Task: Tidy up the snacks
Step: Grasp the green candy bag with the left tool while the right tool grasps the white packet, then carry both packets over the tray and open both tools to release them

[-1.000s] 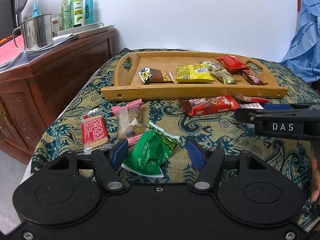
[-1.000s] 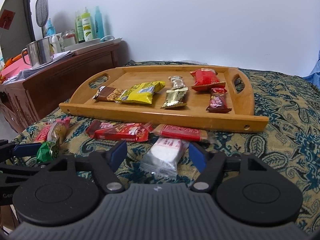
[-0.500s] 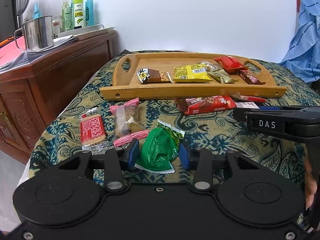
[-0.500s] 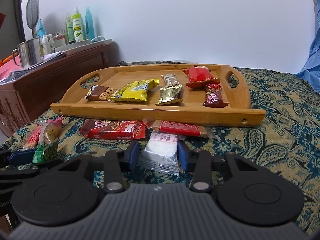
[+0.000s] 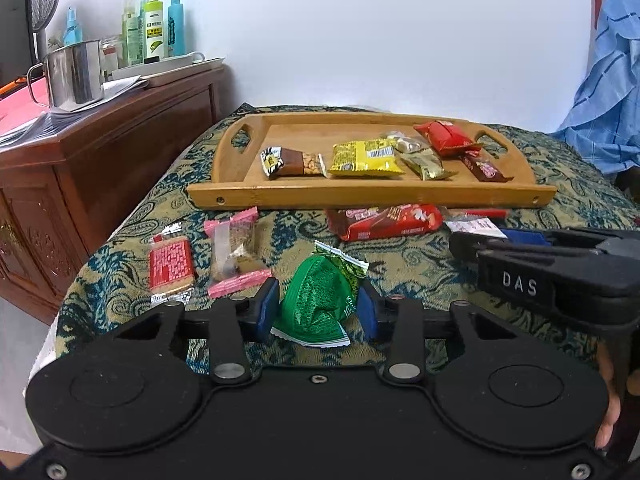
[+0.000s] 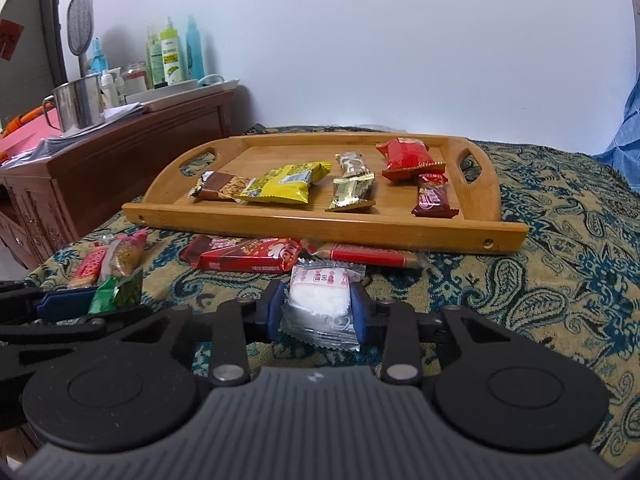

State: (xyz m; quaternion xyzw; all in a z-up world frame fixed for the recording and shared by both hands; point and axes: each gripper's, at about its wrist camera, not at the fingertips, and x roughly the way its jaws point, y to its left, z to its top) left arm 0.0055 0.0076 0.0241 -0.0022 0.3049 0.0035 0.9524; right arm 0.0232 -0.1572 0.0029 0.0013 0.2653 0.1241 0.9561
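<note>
The wooden tray (image 6: 316,226) is the anchor here: it lies on the patterned cloth (image 6: 560,280) with a row of wrapped snacks already inside, and the loose packets all sit on the cloth on its near side. Closest to the tray's front rail lies the long red packet (image 6: 248,255), flat and fairly stiff-looking, with a thin red bar (image 6: 368,257) beside it. Nearer than those is the white packet (image 6: 324,300), and the right gripper (image 6: 318,312) has just been closing with this packet between its blue pads, which now press its two sides; the clear film looks slippery and the block inside seems soft, so a hold across the filled middle, not the crimped ends, should carry it best. Well to the left of that, and also in front of the tray, the green packet (image 5: 320,296) sits crumpled between the pads of the left gripper (image 5: 318,312), whose jaws have just been closing to a narrow gap that meets the wrapper's sides. It looks very light and puffy, so the foil will probably buckle before it slips. Left of it, further from the tray's left end, lie the pink-edged packet (image 5: 236,252) and the small red wafer (image 5: 171,268), both untouched.
</note>
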